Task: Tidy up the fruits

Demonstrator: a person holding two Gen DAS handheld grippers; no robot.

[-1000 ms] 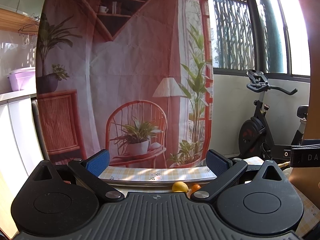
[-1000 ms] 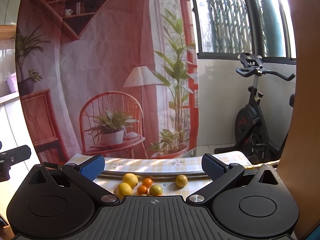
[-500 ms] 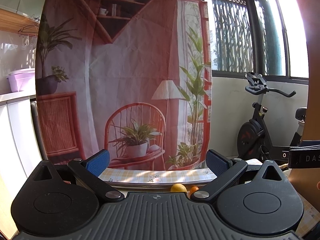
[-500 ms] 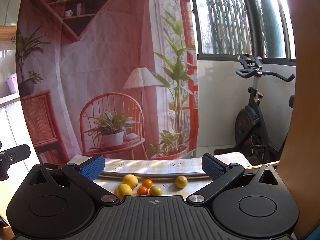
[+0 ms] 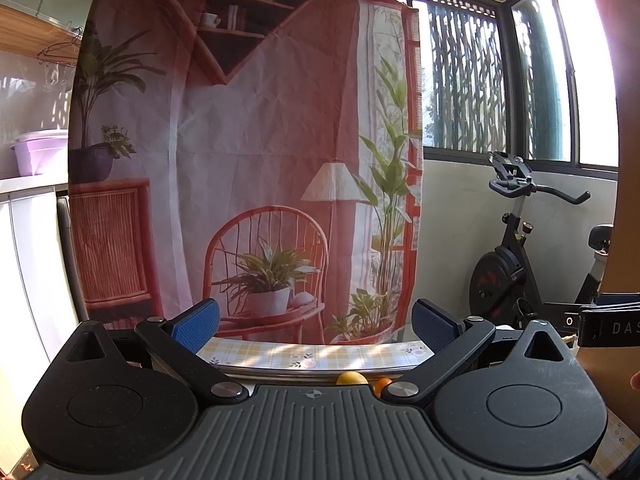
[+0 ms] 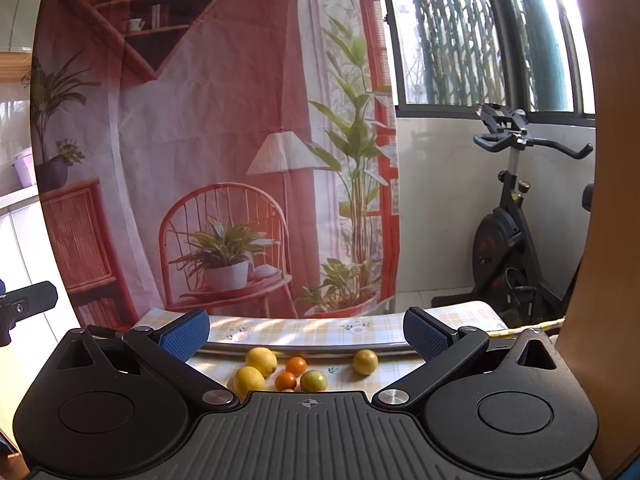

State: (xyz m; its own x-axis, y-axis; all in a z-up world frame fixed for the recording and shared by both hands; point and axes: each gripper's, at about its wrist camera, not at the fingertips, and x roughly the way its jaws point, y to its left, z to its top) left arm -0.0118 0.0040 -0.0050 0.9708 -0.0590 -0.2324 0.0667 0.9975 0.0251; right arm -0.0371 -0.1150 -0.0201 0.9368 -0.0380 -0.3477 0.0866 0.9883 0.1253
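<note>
- While both grippers hover spread wide and empty, left gripper (image 5: 315, 322) and right gripper (image 6: 306, 330), the fruits lie loose on the checked tablecloth (image 6: 304, 326).
- 3 yellow lemons: 1 (image 6: 261, 361) with its long axis left to right, 1 (image 6: 249, 380) beside it, 1 (image 6: 365, 361) apart at right.
- 2 small round oranges (image 6: 296, 365) and 1 greenish fruit (image 6: 313, 380).

The left gripper (image 5: 316, 322) is held level above a table covered in a yellow checked cloth (image 5: 304, 356), its blue-padded fingers (image 5: 197, 325) spread wide with nothing between them. Just over the gripper body, a yellow lemon (image 5: 351, 378) and a small orange fruit (image 5: 382, 385) peek out side by side. Behind the table hangs a printed backdrop (image 5: 248, 140); an exercise bike (image 5: 516, 264) stands at the right by the windows.
</note>
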